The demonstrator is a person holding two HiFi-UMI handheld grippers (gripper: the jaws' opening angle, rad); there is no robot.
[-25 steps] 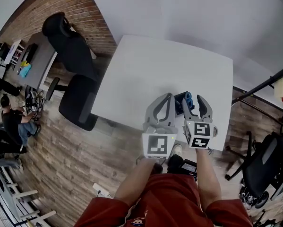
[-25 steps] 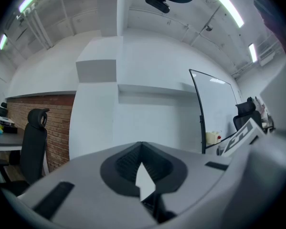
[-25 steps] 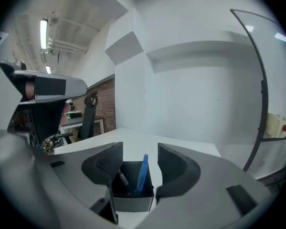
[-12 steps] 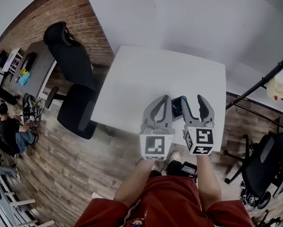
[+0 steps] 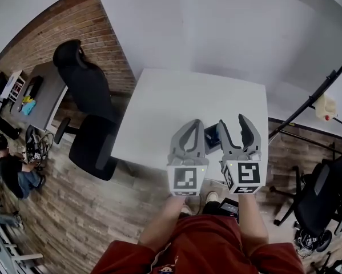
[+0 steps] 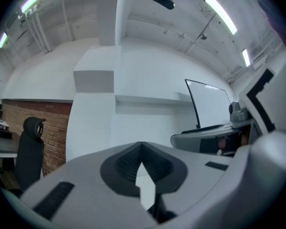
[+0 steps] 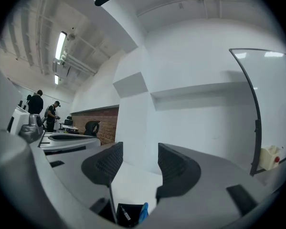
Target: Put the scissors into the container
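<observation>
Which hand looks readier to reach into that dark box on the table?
The right gripper: its fingers stand apart and the box shows just below them. The left gripper is shut.

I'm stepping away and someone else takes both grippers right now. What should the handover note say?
Left gripper: shut, empty.
Right gripper: open, empty.
Both are held above the near edge of the table.
Container: on the table, seen between the two grippers. A blue handle sticks out of it, likely the scissors.
Done: the scissors seem to be in.
Left: look in to confirm; otherwise nothing.
</observation>
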